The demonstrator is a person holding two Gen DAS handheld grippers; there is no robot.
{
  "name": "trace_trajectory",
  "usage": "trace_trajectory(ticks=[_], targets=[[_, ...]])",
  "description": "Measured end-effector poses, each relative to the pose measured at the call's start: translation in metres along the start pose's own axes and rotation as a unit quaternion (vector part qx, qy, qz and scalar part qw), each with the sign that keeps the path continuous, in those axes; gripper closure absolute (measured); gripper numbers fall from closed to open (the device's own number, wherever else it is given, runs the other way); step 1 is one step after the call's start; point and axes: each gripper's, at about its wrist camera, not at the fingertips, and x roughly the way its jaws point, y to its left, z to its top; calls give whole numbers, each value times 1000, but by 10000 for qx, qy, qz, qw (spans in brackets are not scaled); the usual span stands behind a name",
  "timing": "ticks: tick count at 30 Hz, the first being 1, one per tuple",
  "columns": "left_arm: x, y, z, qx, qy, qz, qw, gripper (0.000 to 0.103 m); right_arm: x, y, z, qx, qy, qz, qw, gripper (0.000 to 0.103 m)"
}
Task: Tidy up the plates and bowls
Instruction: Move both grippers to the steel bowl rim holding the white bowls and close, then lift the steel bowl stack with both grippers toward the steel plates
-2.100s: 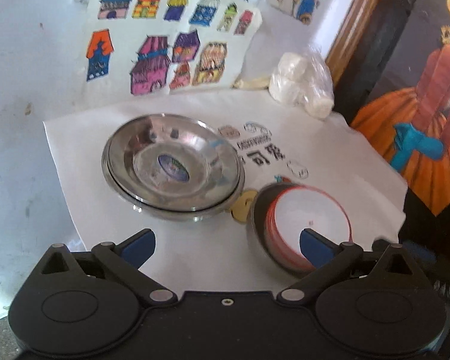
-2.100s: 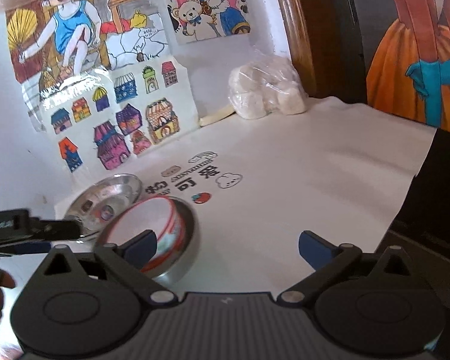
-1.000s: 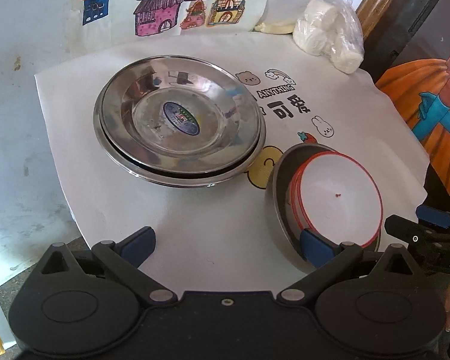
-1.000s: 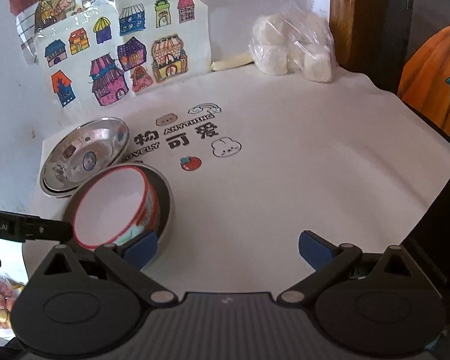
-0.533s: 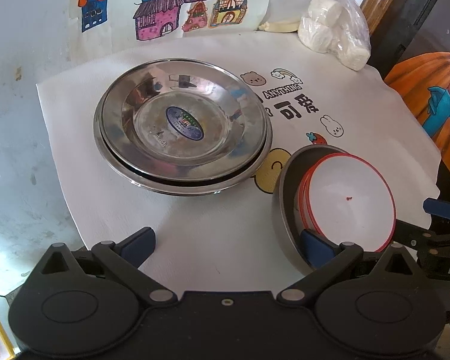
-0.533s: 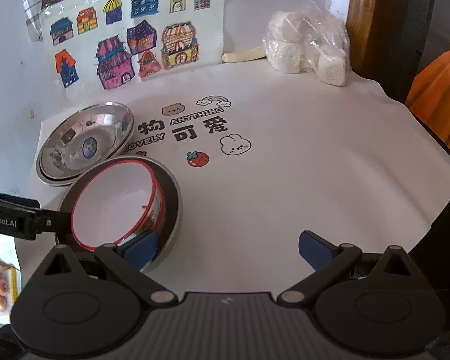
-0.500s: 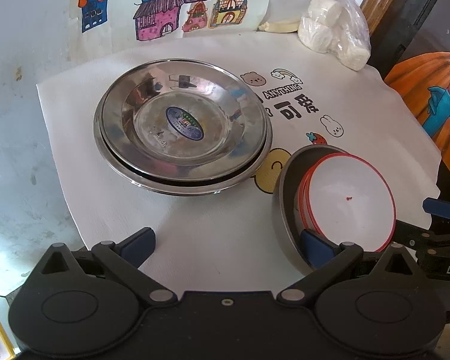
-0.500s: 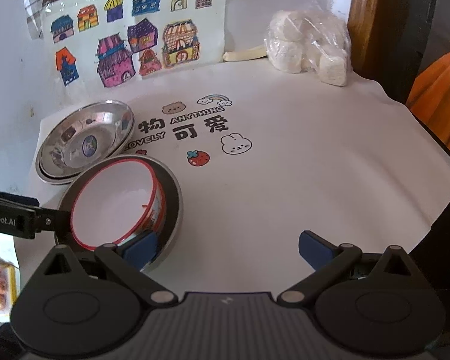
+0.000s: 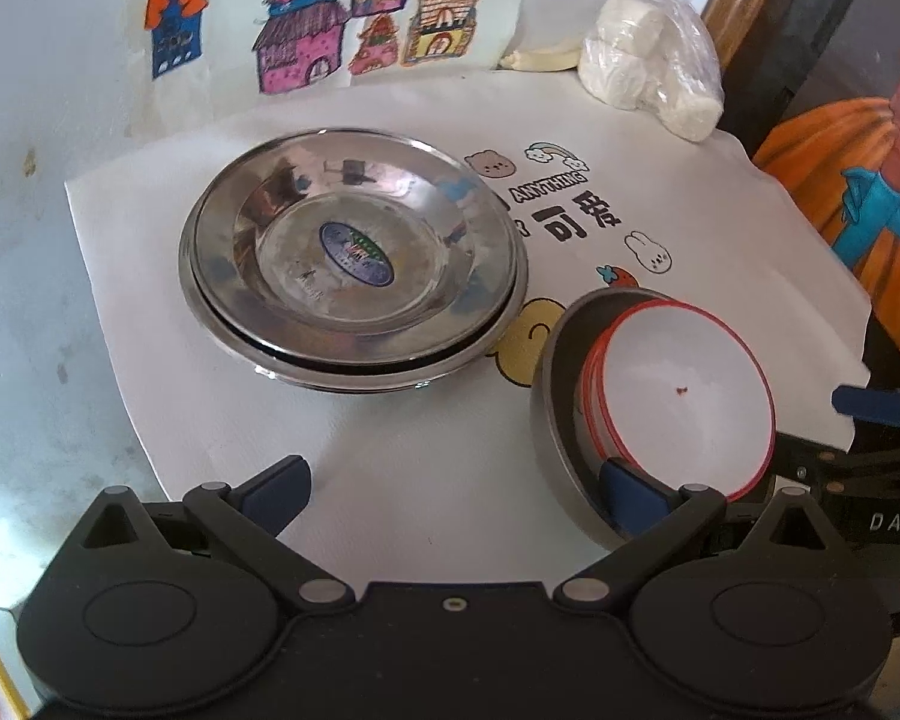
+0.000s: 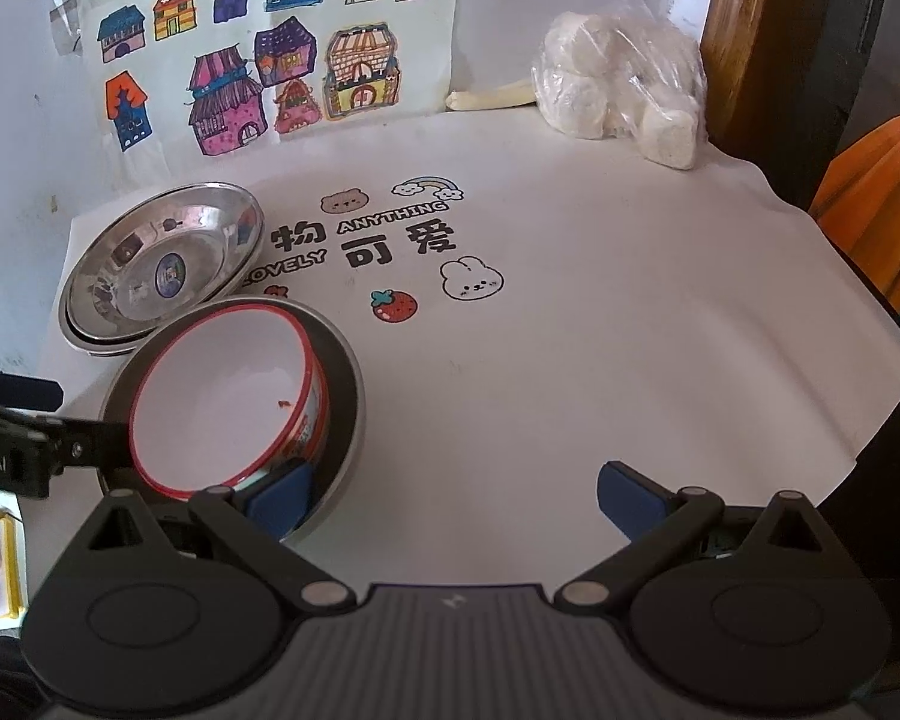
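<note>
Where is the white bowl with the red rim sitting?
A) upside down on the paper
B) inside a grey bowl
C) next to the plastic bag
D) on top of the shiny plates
B: the white bowl with the red rim sits nested, open side up, inside the grey bowl, beside the shiny plates, not on them.

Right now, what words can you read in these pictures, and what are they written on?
"LOVELY ANYTHING": white table cover.
"物 可爱": same cover.
"DAS": right claw's body, cut off.
"botAI": left claw's body, cut off.
Blue sticker in the stacked steel plates: too blurred.
</note>
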Motion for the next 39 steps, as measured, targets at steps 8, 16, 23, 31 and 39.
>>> trace_trajectory(ticks=[8, 16, 23, 31, 39], targets=[[-1, 2, 2, -62, 17, -88, 9999, 9, 2, 4, 4, -147, 151, -54, 9998, 0], [-1, 4, 9, -314, 71, -332, 9989, 31, 11, 6, 16, -255, 547, -36, 9982, 0], [2, 15, 8, -715, 144, -713, 9948, 44, 17, 6, 19, -246, 694, 115, 9972, 8], [3, 15, 9, -972, 99, -1015, 9900, 69, 19, 8, 20, -183, 761, 333, 9964, 28], [4, 9, 15, -1168, 110, -849, 9895, 77, 24, 14, 23, -91, 903, 433, 9949, 38]])
